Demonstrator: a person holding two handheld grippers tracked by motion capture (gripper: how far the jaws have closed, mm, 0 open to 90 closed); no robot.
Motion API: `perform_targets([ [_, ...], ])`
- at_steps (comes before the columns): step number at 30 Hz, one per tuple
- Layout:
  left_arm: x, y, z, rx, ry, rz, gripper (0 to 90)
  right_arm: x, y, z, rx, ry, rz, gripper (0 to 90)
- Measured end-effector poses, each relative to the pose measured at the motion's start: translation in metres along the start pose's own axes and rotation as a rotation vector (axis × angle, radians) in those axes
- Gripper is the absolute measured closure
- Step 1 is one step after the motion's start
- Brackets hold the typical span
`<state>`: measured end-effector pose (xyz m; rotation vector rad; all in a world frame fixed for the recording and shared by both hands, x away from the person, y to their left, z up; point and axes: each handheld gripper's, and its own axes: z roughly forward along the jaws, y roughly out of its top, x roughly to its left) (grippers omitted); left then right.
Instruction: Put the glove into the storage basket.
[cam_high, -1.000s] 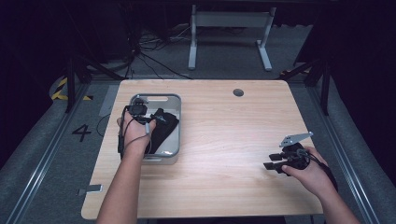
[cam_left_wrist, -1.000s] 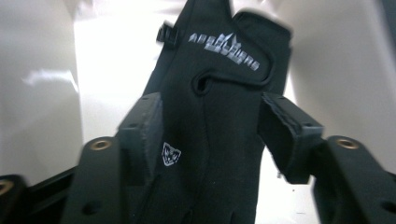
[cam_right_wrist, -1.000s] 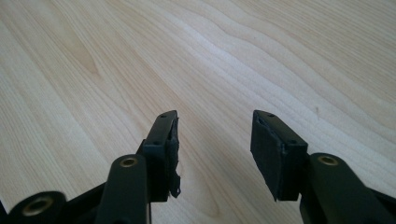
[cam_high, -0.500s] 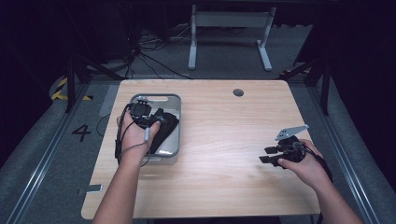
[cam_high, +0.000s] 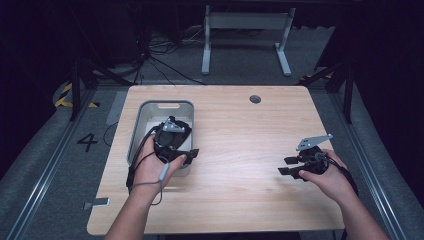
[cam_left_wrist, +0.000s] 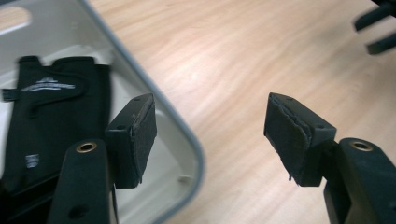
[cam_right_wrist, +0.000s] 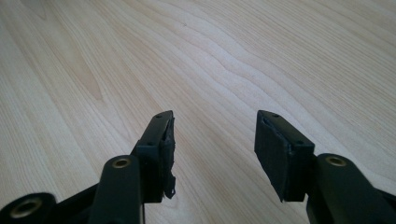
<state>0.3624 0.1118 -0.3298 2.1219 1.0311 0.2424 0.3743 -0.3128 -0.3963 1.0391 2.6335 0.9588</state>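
Observation:
A grey bin (cam_high: 165, 104) stands on the left of the wooden table (cam_high: 240, 130). In the left gripper view a black fabric piece with white print (cam_left_wrist: 51, 107) lies inside the bin (cam_left_wrist: 187, 140). My left gripper (cam_high: 190, 145) hovers over the bin's near right corner. Its jaws have just been opening and stand wide, with nothing between them (cam_left_wrist: 210, 121). My right gripper (cam_high: 286, 166) is held low over bare wood at the right and points left. Its jaws have also just been opening, and nothing is between them (cam_right_wrist: 212, 140).
A round cable hole (cam_high: 255, 99) sits near the table's far edge. A grey plate (cam_high: 312, 141) tops the right gripper. The right gripper's jaws show blurred at the top right of the left gripper view (cam_left_wrist: 376, 30). Dark floor with cables and a metal stand lies beyond the table.
The left hand has lifted out of the bin and moved toward me and to the right. The right hand has stayed in place and its jaws have spread wider.

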Motion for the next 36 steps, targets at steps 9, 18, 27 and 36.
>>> perform_targets([
  [9, -0.023, -0.023, 0.02, 0.051, -0.13, 0.09, 33.1, -0.002, -0.006, -0.001, -0.001, 0.001, 0.009, 47.5],
  [18, -0.031, -0.051, 0.049, 0.178, -0.207, 0.156, 32.4, -0.003, -0.01, 0.003, 0.012, 0.01, 0.004, 47.5],
  [27, -0.035, -0.061, 0.073, 0.255, -0.234, 0.203, 31.9, -0.003, -0.012, 0.004, 0.013, 0.013, -0.002, 47.5],
  [36, -0.028, -0.061, 0.074, 0.212, -0.181, 0.159, 31.3, -0.003, -0.014, 0.008, 0.015, 0.01, 0.004, 47.7],
])
